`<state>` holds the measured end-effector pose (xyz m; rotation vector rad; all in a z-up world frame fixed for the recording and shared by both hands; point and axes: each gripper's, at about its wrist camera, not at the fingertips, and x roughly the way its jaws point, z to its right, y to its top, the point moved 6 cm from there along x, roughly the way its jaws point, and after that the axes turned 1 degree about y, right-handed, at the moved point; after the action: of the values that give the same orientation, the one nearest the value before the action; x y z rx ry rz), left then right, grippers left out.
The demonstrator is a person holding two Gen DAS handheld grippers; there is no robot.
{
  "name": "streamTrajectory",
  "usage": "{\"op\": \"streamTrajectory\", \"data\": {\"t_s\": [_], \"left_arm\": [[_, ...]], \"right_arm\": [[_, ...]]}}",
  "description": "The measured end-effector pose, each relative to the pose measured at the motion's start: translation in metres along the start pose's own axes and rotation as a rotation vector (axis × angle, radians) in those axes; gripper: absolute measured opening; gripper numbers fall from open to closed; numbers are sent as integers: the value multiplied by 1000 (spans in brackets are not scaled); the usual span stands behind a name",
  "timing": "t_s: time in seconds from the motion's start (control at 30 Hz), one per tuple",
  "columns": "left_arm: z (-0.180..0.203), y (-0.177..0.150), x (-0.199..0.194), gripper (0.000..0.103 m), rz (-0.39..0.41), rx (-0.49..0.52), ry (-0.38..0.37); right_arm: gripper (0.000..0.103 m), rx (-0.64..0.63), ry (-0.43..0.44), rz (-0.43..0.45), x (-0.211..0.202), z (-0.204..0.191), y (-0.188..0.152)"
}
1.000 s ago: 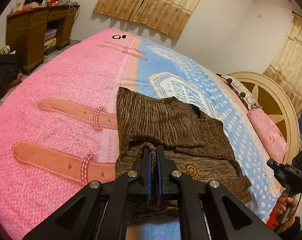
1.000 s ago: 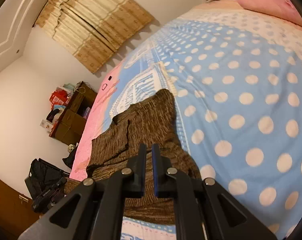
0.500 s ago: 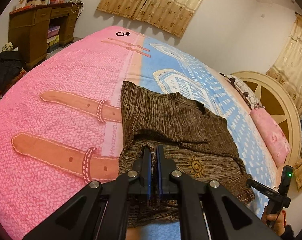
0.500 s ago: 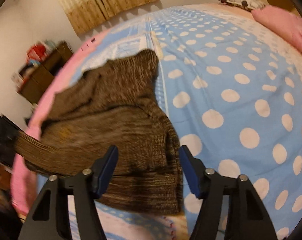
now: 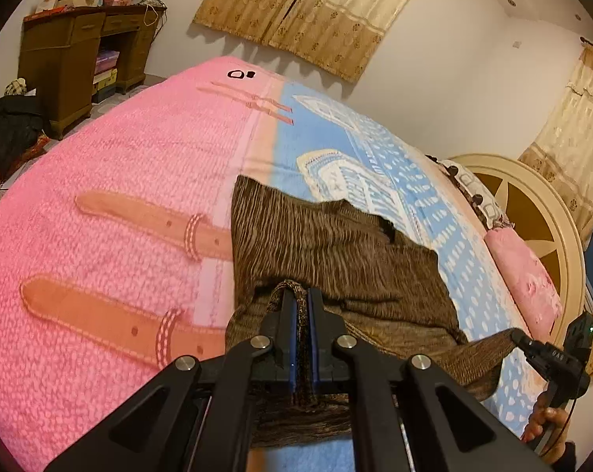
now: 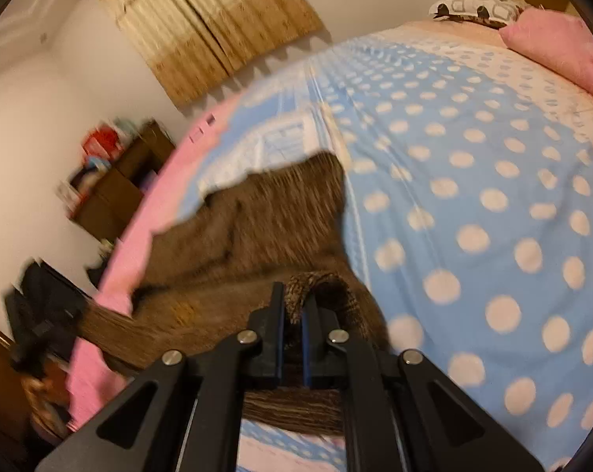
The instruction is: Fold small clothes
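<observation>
we see brown knit garment part-folded on bed | left tongs, right tongs both clamp its 6 o'clock hem | final fold left

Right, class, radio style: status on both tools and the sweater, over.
Left tool shut on brown sweater hem. Right tool shut on the hem's other end. Sweater part-folded on bed. Nothing in the way.

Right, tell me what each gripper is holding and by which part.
Both hold the brown knitted garment by its near hem. The left gripper pinches a fold at the left end, the right gripper a fold at the right end.
</observation>
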<state>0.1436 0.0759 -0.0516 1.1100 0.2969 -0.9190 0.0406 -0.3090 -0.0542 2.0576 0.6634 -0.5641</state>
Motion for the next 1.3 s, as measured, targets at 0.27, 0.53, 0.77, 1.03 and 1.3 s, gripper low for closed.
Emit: {"op": "streamTrajectory", "data": {"t_s": [0.27, 0.53, 0.77, 1.03, 1.3], "left_arm": [[-2, 30, 13, 4, 25, -33, -12], [-8, 71, 46, 4, 37, -50, 16], [-22, 110, 105, 4, 30, -52, 87], [-72, 116, 186, 5, -160, -302, 35], [-101, 153, 136, 5, -22, -228, 221]], "right_arm": [[10, 37, 30, 55, 21, -8, 41], [10, 64, 47, 94, 50, -8, 95], [10, 60, 4, 95, 109, 1, 139], [26, 61, -108, 0, 203, 34, 139], [49, 44, -214, 67, 192, 48, 137]]}}
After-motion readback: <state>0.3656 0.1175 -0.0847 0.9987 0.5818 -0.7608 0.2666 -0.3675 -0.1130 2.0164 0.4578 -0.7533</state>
